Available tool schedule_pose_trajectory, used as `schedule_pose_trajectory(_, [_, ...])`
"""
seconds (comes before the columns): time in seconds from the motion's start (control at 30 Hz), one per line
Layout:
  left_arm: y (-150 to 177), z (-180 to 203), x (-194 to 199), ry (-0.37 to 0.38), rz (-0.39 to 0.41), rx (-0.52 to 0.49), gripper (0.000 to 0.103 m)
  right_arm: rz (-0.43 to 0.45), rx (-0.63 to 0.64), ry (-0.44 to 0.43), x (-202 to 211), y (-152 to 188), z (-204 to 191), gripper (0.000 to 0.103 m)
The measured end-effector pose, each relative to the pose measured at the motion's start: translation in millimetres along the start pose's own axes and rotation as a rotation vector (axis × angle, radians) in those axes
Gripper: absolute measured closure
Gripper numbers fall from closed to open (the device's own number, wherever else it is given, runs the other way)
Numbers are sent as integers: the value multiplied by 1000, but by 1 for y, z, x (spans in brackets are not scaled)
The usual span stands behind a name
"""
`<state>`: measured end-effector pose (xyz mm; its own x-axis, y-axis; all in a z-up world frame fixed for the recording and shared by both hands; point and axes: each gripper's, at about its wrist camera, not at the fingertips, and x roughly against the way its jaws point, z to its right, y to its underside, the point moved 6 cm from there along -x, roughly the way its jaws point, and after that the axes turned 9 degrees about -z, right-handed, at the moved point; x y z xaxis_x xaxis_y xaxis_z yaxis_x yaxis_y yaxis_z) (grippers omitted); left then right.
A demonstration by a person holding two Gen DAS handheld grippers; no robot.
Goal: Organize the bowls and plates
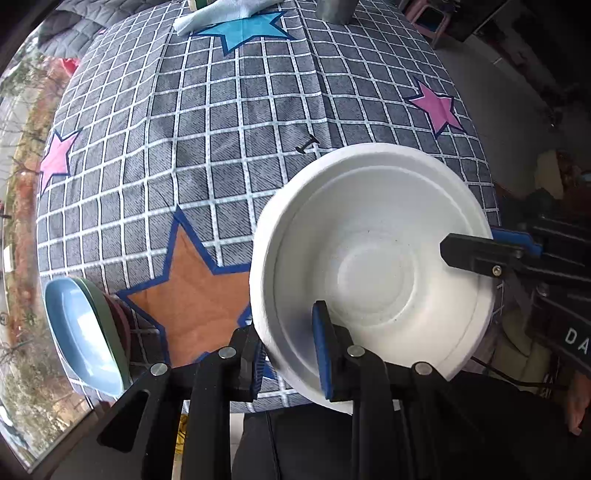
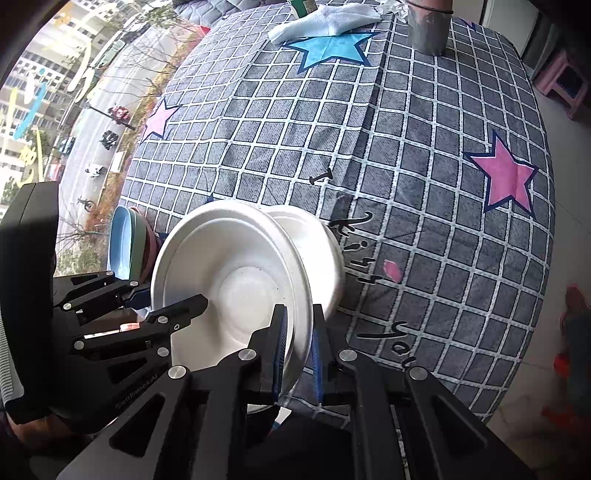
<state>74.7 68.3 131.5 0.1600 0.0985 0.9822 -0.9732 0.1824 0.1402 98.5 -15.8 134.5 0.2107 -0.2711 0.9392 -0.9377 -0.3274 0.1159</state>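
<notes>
A white bowl (image 1: pixel 373 266) is held tilted above the table's near edge; it also shows in the right wrist view (image 2: pixel 236 273). My left gripper (image 1: pixel 291 354) is shut on its near rim. My right gripper (image 2: pixel 297 350) clamps the opposite rim, and its finger shows in the left wrist view (image 1: pixel 480 254). Behind the bowl in the right wrist view sits what looks like a second white bowl (image 2: pixel 317 236), nested. A stack of plates, blue (image 1: pixel 81 332) over green and red, stands at the table's near left edge, also in the right wrist view (image 2: pixel 123 243).
The table is covered by a grey checked cloth with stars (image 1: pixel 221 129). A light blue towel (image 2: pixel 325 18) and a grey cylinder (image 2: pixel 430 26) sit at the far end. A pink stool (image 2: pixel 565 85) stands on the floor at right. A window lies to the left.
</notes>
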Motion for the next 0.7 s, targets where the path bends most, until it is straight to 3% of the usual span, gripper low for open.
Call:
schedule_pose_trajectory(0.47, [-9, -7, 15, 40, 44, -156, 77, 51, -117, 93, 18, 2, -16, 89])
schedule_pose_trajectory(0.7, [-2, -5, -1, 38, -22, -205, 77, -1, -136, 117, 3, 11, -22, 89])
